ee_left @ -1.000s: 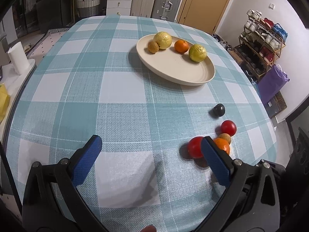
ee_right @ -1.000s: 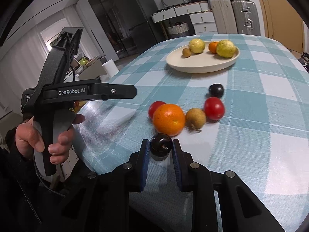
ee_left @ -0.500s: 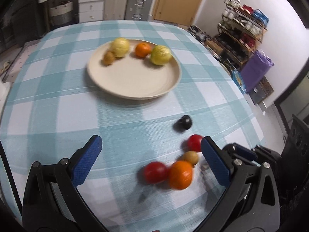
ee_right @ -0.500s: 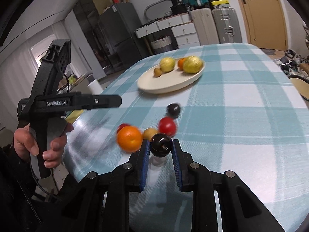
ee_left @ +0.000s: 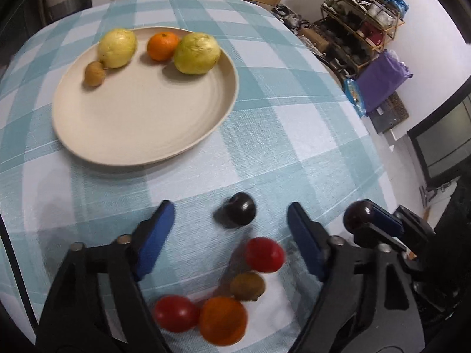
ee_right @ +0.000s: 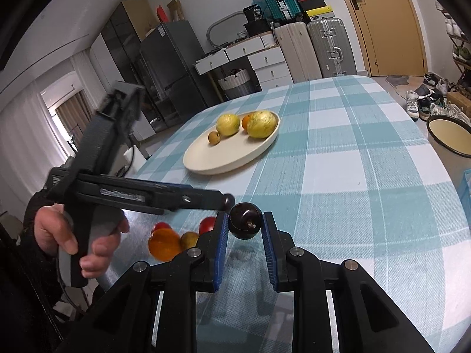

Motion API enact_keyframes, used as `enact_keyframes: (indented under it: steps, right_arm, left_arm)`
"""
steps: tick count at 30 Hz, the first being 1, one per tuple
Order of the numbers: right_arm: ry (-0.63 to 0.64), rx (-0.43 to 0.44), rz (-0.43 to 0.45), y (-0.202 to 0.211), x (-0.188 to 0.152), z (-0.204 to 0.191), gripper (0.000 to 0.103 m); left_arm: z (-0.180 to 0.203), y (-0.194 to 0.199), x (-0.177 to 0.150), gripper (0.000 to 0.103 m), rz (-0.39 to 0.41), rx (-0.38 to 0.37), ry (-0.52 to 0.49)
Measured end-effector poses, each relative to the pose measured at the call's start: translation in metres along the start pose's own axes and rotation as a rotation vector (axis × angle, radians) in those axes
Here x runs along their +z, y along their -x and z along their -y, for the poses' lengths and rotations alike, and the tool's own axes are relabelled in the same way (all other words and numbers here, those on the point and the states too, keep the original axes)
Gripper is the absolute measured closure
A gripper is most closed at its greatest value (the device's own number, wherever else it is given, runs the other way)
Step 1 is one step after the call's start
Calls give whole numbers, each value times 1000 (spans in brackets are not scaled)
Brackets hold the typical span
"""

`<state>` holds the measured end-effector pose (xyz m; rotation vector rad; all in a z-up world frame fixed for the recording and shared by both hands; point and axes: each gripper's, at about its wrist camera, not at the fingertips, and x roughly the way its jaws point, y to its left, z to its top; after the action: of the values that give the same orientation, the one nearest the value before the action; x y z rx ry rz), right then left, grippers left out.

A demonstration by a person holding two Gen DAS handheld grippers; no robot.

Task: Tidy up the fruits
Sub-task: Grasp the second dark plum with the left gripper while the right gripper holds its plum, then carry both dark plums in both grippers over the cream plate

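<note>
Lifted: one dark plum point(ee_right: 245, 224); four fruits plated.

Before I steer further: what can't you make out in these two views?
- Left wrist view: loose red fruit and orange smeared by motion blur.
- Right wrist view: second dark plum on the table hidden behind the left gripper.
- Right wrist view: held plum has its sides covered by the pads.

Landmark: the plate point(ee_left: 141, 153), on the table point(ee_left: 294, 135).
In the plate: four fruits along its far rim.
Nearer than the plate: a plum point(ee_left: 240, 211) on the table.
Nearer still: a fruit cluster point(ee_left: 223, 294) on the table.
</note>
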<state>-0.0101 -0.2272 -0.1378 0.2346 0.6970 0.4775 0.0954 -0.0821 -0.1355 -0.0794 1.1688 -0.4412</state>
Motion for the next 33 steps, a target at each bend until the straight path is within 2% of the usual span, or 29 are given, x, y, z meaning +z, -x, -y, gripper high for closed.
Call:
enact_keyframes:
  steps: [2, 5, 6, 8, 12, 13, 15, 24, 30, 32, 33]
  right_arm:
    - [3, -2, -3, -2, 4, 3, 79]
    - [3, -6, -10, -5, 9, 9, 79]
    - [2, -11, -10, -5, 11, 10, 79]
    - [-6, -13, -7, -6, 14, 14, 79]
    - [-11, -16, -6, -6, 16, 16, 79]
    - [-8, -16, -7, -6, 16, 16, 79]
    - [-7, -20, -10, -7, 16, 15, 79]
    - [-5, -22, -6, -7, 16, 10, 79]
    - [-17, -24, 4, -4, 15, 12, 79]
    - [-29, -19, 11, -2, 13, 14, 79]
    - [-32, -19, 13, -1, 12, 15, 79]
  left_arm:
    - [3, -2, 2, 35, -2, -13, -1]
    - [8, -5, 4, 49, -15, -34, -14]
    - [9, -6, 5, 59, -17, -46, -17]
    - [13, -6, 6, 63, -7, -48, -32]
    - [15, -5, 10, 83, 12, -42, -56]
    - [14, -4, 10, 90, 18, -48, -58]
    - [13, -2, 10, 97, 19, -73, -59]
    - [11, -2, 10, 98, 33, -67, -68]
    - [19, -3, 10, 98, 28, -36, -93]
    - [21, -3, 9, 96, 22, -31, -103]
    - [21, -3, 9, 91, 16, -33, -104]
